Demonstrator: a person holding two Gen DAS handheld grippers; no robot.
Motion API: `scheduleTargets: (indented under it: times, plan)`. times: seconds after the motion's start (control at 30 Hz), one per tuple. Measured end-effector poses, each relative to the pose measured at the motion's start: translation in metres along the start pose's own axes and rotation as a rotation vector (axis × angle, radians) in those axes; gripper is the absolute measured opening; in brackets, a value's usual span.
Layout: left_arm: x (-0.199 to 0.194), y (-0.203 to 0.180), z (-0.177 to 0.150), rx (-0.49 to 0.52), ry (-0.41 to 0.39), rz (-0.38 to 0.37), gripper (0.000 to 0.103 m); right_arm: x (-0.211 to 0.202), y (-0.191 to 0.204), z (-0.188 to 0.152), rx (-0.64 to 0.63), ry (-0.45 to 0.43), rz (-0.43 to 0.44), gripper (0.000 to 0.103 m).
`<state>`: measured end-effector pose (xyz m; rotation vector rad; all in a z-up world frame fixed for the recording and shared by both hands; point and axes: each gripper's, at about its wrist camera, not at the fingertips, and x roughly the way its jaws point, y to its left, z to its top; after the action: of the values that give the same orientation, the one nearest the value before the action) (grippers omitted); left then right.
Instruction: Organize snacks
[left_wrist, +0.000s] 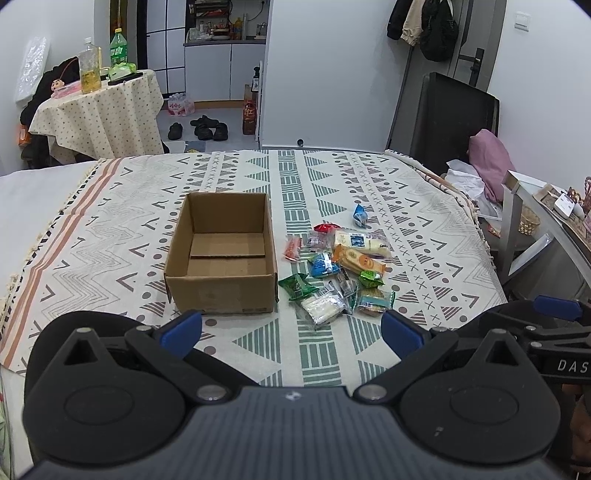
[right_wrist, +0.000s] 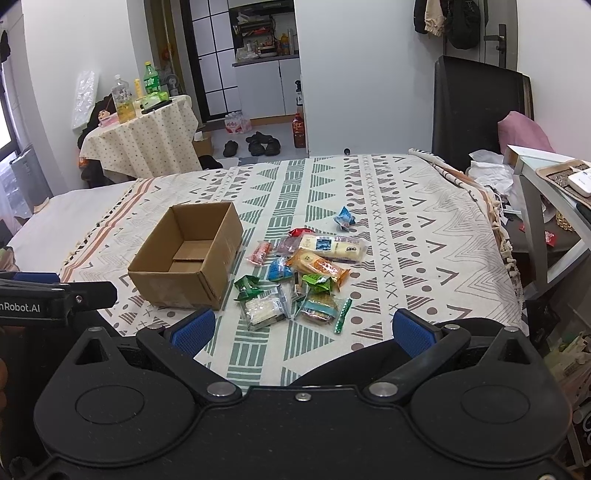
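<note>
The snacks lie in a loose heap (right_wrist: 303, 280) on the patterned cloth (right_wrist: 406, 229), just to the right of an empty cardboard box (right_wrist: 184, 258) whose open top faces up; one small blue packet (right_wrist: 344, 218) sits apart, beyond the heap. What the coming move turns on is that the heap lies straight ahead of the right gripper (right_wrist: 303, 332), almost centred between its blue pads (right_wrist: 410, 334), while from the left gripper (left_wrist: 291, 330) the same heap (left_wrist: 336, 273) sits ahead and off to the right, and the box (left_wrist: 221, 258) is ahead and to the left. So the right hand looks the better placed to pick and the left is closer to the box, though both are near. The closest pieces to the right gripper are a clear packet of white sticks (right_wrist: 264, 308) and a thin green stick (right_wrist: 342, 315) whose long axis runs roughly away from the camera. Both grippers hover low over the near edge of the cloth, level and pointing forward, fingers spread wide and holding nothing. The left gripper's side shows at the left edge of the right view, so the two are side by side
</note>
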<state>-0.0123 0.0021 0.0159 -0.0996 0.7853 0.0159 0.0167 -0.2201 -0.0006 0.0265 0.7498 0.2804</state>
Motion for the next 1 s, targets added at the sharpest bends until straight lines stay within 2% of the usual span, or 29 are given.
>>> scheduleTargets:
  times: [0.43, 0.77, 1.0]
  plan:
    - [0.006, 0.007, 0.005, -0.003, 0.002, 0.006, 0.103, 0.011, 0.003, 0.001, -0.021, 0.003, -0.006, 0.103]
    - [0.021, 0.006, 0.01, -0.004, 0.025, -0.02, 0.103, 0.022, 0.005, 0.003, -0.033, 0.014, 0.004, 0.103]
    - [0.039, 0.004, 0.013, -0.017, 0.038, -0.055, 0.103, 0.038, -0.008, 0.004, 0.008, 0.043, 0.018, 0.103]
